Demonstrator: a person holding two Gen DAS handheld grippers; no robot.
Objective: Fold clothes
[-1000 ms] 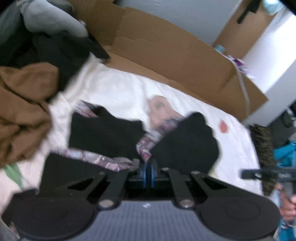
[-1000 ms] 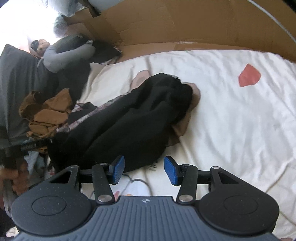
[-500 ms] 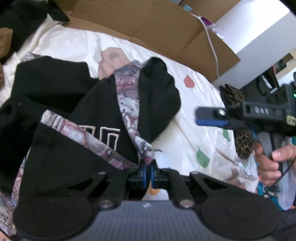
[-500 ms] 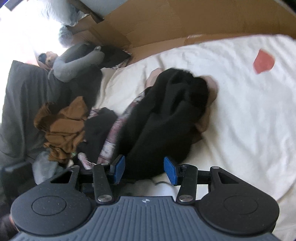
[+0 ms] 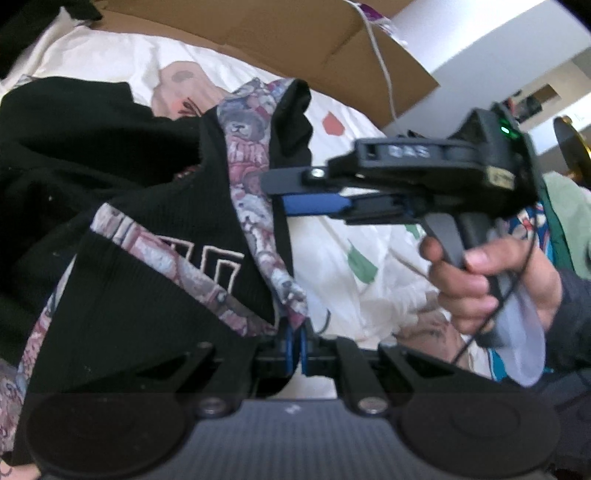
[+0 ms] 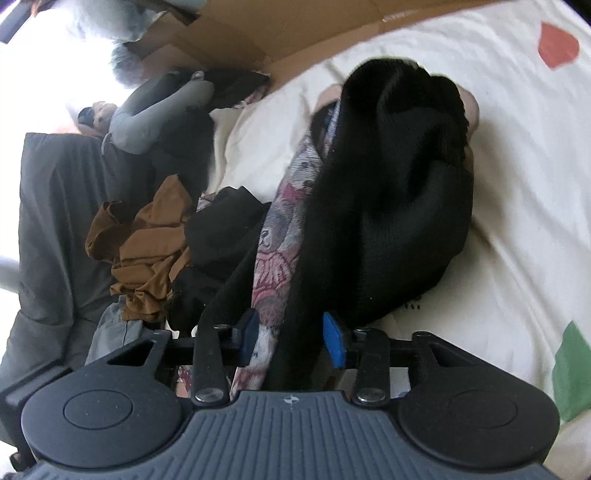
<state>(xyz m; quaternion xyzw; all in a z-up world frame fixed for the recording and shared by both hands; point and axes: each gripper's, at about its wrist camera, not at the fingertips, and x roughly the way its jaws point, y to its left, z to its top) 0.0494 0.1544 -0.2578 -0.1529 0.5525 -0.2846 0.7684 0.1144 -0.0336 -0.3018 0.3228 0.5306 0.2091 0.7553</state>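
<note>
- Two grippers work one black garment [image 5: 159, 280]: the left gripper [image 5: 294, 345] has its blue pads pressed together on a fold of the patterned trim, right at its fingertips.
- Rising from that pinch, the garment hangs in front of the left gripper and spreads away to its left; it is ribbed black knit with a teddy-bear print band [image 5: 243, 147] in pink and grey, and cream block lettering shows on the black panel.
- Ahead and to the right of the left gripper, the right gripper [image 5: 291, 192] reaches sideways to the garment's raised edge, held by the person's hand [image 5: 480, 280].
- From the right wrist view, the right gripper [image 6: 290, 339] is spread, blue pads apart, with the black garment [image 6: 388, 206] and its print band running between them; neither pad visibly presses the cloth.
- Beyond the right gripper the rest of the garment bunches in a dark heap on the bed sheet [image 6: 517, 184], cream with red and green shapes.
- Left of the right gripper lie a crumpled brown garment [image 6: 144, 251] and grey clothing [image 6: 155, 110].
- Flattened cardboard [image 5: 288, 33] lines the far edge of the bed, with a white cable [image 5: 380, 62] trailing over it.
</note>
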